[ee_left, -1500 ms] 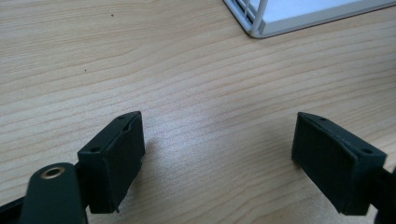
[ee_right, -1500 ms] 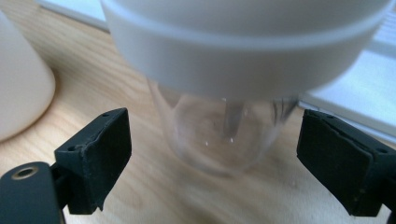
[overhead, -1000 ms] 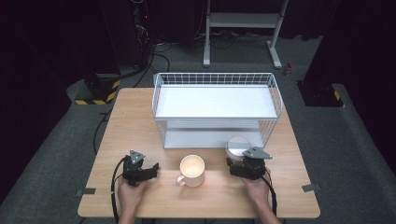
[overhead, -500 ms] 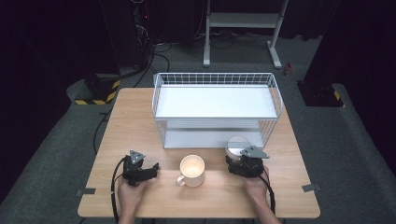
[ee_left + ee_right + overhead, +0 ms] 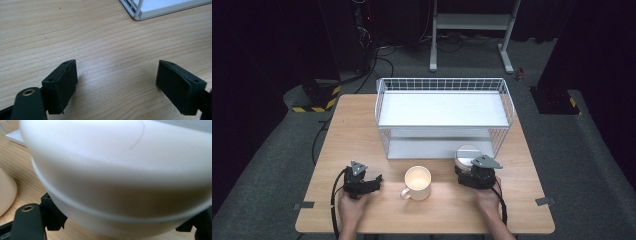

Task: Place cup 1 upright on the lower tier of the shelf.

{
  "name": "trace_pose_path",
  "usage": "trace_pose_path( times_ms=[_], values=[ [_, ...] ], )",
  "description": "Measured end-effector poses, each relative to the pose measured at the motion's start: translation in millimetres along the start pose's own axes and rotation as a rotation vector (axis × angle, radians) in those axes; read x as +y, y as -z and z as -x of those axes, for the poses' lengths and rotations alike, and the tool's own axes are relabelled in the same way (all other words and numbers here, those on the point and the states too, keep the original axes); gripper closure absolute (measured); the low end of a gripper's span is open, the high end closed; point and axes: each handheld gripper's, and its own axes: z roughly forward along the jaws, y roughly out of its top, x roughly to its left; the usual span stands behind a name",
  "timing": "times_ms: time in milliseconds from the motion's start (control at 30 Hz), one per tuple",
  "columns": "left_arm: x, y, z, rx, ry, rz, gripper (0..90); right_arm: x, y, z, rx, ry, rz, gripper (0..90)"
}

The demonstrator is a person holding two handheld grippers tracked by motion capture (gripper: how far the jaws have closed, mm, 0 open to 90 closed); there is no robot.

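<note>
Two hand-held grippers are resting low on the light wooden bench, one in each of the person's hands, near the person's edge. The right hand-held gripper is working on a round white bowl-like container that is sitting just in front of the white wire rack with two shelves; its jaws have just been closing, and in the right gripper view the white container is lying between them, with its pale curved wall looming right up against the camera. Whether the pads are already pressing on its sides I cannot tell, since the rounded body is covering their tips. It looks as though the container is being taken from the side and low down, probably so it can be lifted toward the rack. The left hand-held gripper is lying idle, its jaws standing apart with nothing but bare wood grain between them in the left gripper view, apparently parked out of the way. Between the two, a cream ceramic mug is standing upright, its handle turned toward the person's left, within reach of either hand.
</note>
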Motion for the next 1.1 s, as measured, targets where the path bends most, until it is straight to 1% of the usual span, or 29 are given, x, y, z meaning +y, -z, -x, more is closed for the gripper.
trace_pose_path(
  times_ms=[133, 200, 233, 300, 567, 633, 800, 900, 933, 967, 1033, 1100],
  values=[
    [0.0, 0.0, -0.1, 0.000, -0.002, 0.000, 17.6, 2.1, 0.4, 1.6, 0.000, 0.009, -0.001, 18.9],
    [0.0, 0.0, 0.1, 0.000, 0.001, 0.000, 17.6, 2.3, 0.5, 2.4, 0.003, -0.001, -0.002, 18.9],
    [0.0, 0.0, 0.0, 0.000, 0.001, 0.000, 17.6, 2.4, 0.1, 3.7, 0.004, 0.004, 0.001, 18.9],
    [0.0, 0.0, 0.0, 0.000, 0.000, 0.000, 17.6, 4.1, -0.1, 5.5, 0.012, -0.011, -0.003, 18.9],
    [0.0, 0.0, -0.1, 0.000, 0.000, 0.000, 17.7, 13.7, 0.0, 8.0, 0.021, -0.016, 0.001, 18.9],
    [0.0, 0.0, -0.1, -0.001, 0.001, 0.000, 17.8, 17.0, -1.6, 9.2, 0.016, -0.012, 0.003, 18.9],
    [0.0, 0.1, 0.0, 0.001, 0.001, 0.000, 17.9, 24.5, -6.3, 12.6, 0.015, -0.020, 0.002, 18.9],
    [0.0, 0.0, 0.0, 0.001, 0.002, 0.001, 17.9, 27.9, -9.6, 14.8, 0.019, -0.028, 0.005, 18.9],
    [0.0, 0.0, 0.1, 0.001, 0.002, 0.001, 17.9, 29.1, -10.6, 14.9, 0.018, -0.037, 0.002, 18.9],
    [0.0, 0.0, 0.0, 0.000, 0.002, 0.001, 17.9, 30.3, -12.0, 15.8, 0.018, -0.032, 0.006, 18.9],
    [0.0, 0.1, 0.0, 0.001, 0.002, 0.000, 18.0, 33.5, -15.6, 15.9, 0.019, -0.049, 0.004, 18.9],
    [0.0, 0.1, 0.0, 0.001, 0.002, 0.000, 18.0, 34.5, -17.4, 15.9, 0.020, -0.043, 0.005, 18.9]
  ],
)
